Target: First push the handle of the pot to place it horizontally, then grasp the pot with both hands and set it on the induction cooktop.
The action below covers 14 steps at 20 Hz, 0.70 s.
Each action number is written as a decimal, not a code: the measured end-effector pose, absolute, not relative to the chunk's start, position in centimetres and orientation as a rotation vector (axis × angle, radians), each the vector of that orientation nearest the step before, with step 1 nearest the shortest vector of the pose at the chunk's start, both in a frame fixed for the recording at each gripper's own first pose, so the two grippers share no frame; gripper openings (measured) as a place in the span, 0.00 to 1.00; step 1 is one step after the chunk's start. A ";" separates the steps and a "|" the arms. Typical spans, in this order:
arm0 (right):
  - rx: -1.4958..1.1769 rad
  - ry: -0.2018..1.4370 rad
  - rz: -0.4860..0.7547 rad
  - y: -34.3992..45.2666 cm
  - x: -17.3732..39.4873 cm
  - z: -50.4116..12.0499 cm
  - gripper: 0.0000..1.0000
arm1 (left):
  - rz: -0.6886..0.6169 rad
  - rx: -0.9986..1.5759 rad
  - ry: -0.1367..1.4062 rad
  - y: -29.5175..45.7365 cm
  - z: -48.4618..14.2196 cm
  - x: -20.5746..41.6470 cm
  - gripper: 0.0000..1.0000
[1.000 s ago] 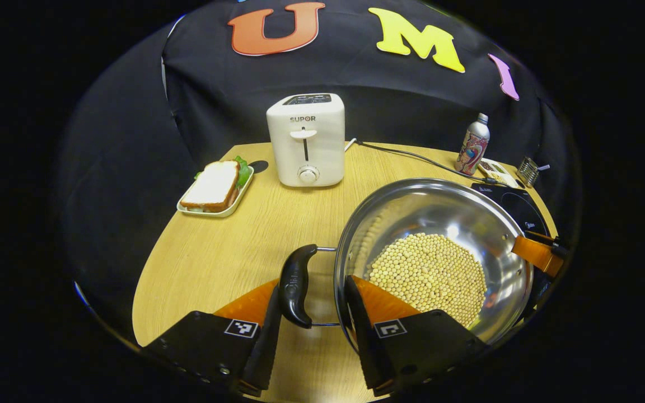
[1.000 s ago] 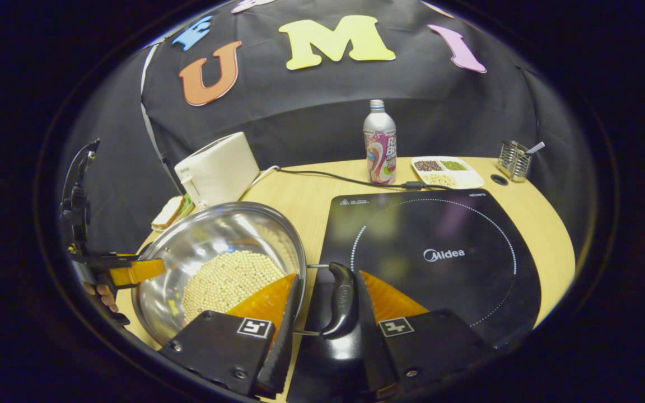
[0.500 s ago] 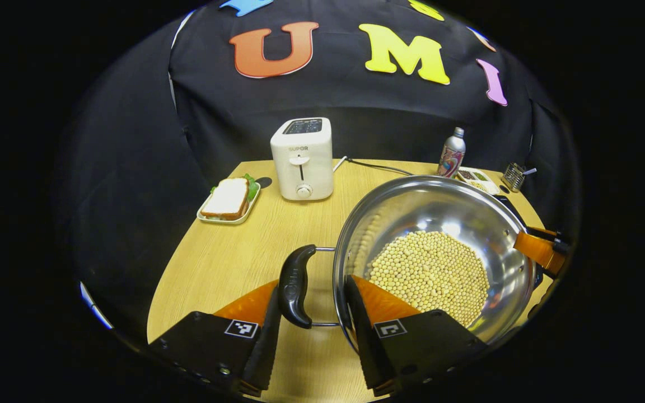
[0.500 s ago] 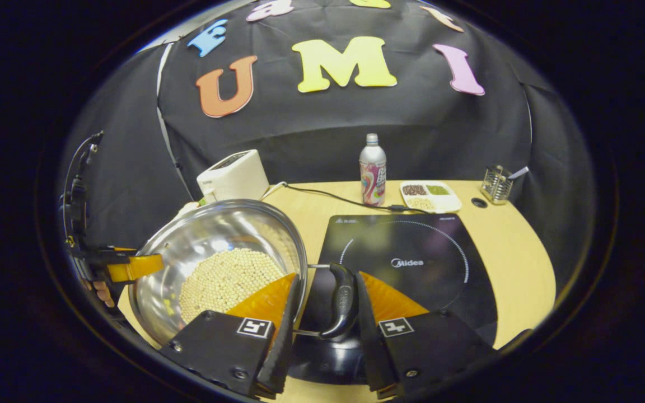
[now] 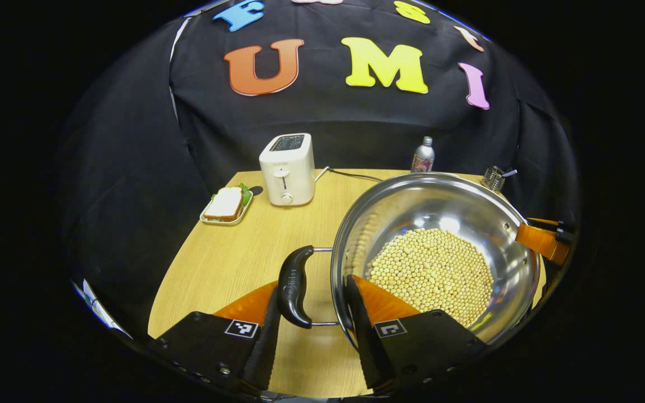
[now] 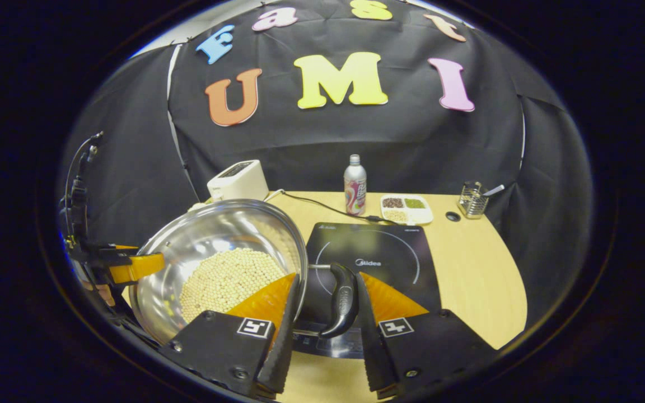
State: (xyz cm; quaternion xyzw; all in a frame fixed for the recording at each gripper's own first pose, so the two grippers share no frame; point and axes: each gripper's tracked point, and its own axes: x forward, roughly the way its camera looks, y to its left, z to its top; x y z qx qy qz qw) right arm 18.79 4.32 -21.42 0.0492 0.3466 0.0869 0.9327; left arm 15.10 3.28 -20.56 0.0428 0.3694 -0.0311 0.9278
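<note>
Both grippers are gripping the pot (image 5: pixel 434 252) by its side handles, and it is hanging in the air above the table (image 5: pixel 233 252).

Left gripper (image 5: pixel 311 330): fingers are straddling the pot's black left handle (image 5: pixel 294 285), one finger outside the handle, the other inside the pot against the wall. Gap between the fingers is not closed up; whether both are pressing on the handle and rim I cannot tell.

Right gripper (image 6: pixel 322 336): same layout on the right handle (image 6: pixel 344 299), one finger inside the pot, one outside the handle. Clamping force, again, cannot tell.

The pot is sitting level, with a bed of pale round beans (image 5: pixel 431 274) covering its bottom. In the right gripper view it is floating over the near left part of the table, its right handle overlapping the near left corner of the induction cooktop (image 6: pixel 378 263).

Along the far edge: toaster (image 5: pixel 287 168) toward the left, bottle (image 6: pixel 355 184) mid, divided snack tray (image 6: pixel 406 207) and a wire holder (image 6: pixel 472 198) toward the far right corner. Sandwich plate (image 5: pixel 227 204) is sitting at the left edge beside the toaster. A cable (image 6: pixel 322 207) is running across the table past the bottle.
</note>
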 end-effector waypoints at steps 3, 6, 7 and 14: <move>0.111 0.700 0.167 1.3 17.1 -19.5 0.56 | -0.088 0.093 0.738 0.6 -18.9 13.8 0.60; 0.106 0.666 0.137 -2.3 15.5 -17.6 0.53 | -0.120 0.093 0.726 -2.7 -17.3 12.6 0.60; 0.104 0.658 0.126 -3.5 14.9 -17.1 0.53 | -0.133 0.097 0.721 -3.6 -17.2 12.4 0.60; 0.117 0.632 0.079 -9.9 12.7 -15.5 0.56 | -0.182 0.128 0.694 -9.9 -15.5 11.0 0.60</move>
